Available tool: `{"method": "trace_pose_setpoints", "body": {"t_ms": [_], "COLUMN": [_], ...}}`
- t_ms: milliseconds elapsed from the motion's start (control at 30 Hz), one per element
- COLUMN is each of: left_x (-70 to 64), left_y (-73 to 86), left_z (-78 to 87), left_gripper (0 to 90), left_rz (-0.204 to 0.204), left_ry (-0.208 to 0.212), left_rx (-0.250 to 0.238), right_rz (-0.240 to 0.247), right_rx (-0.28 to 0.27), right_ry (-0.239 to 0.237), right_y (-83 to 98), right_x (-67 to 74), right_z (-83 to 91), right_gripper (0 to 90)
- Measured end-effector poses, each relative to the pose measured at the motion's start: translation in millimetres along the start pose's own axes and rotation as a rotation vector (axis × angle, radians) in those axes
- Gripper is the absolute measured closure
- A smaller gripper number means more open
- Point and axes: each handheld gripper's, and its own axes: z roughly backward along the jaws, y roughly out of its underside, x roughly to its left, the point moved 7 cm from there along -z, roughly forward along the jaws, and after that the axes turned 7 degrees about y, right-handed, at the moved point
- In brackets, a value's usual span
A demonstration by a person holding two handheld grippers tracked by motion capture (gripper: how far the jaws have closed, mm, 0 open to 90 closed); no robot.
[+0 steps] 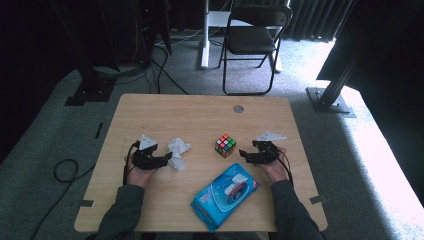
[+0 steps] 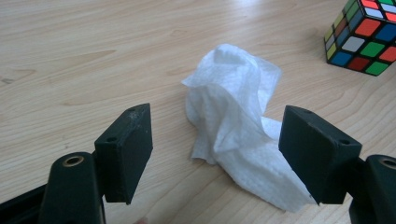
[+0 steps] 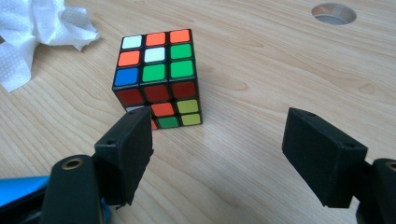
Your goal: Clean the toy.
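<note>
The crumpled white tissue lies on the wooden table, left of the Rubik's cube. Your left gripper brackets the tissue's near end, jaws wide and gripping nothing, probably poised to pinch. Your right gripper, right of the cube, gapes empty too. A blue wet-wipes pack lies nearer you than the cube.

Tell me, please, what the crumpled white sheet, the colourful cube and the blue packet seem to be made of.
The crumpled white sheet looks like soft matte tissue or a wipe: it shows a dimpled embossing and limp folds. The colourful cube seems hard plastic, a black body with smooth coloured squares that may be stickers. The blue packet appears to be glossy plastic film, since light glints on it, with a white flap on top.
</note>
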Motion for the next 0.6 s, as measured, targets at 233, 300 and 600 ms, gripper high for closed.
{"method": "trace_pose_setpoints", "body": {"t_ms": [233, 300, 600], "left_x": [7.0, 8.6, 15.1], "left_y": [0.6, -0.1, -1.9], "left_z": [3.9, 5.0, 13.6], "left_gripper": [26.3, 26.3, 26.7], "left_rz": [0.022, 0.028, 0.062], "left_ry": [-0.025, -0.032, -0.056], "left_rx": [-0.012, -0.019, -0.053], "right_rz": [-0.048, -0.046, -0.091], "right_rx": [-0.005, -0.007, 0.008], "right_ry": [0.021, 0.047, 0.104], "right_y": [6.8, 7.3, 20.7], "right_x": [-9.5, -12.6, -30.6], "right_z": [5.3, 6.9, 12.5], "right_gripper": [24.5, 24.4, 24.1]}}
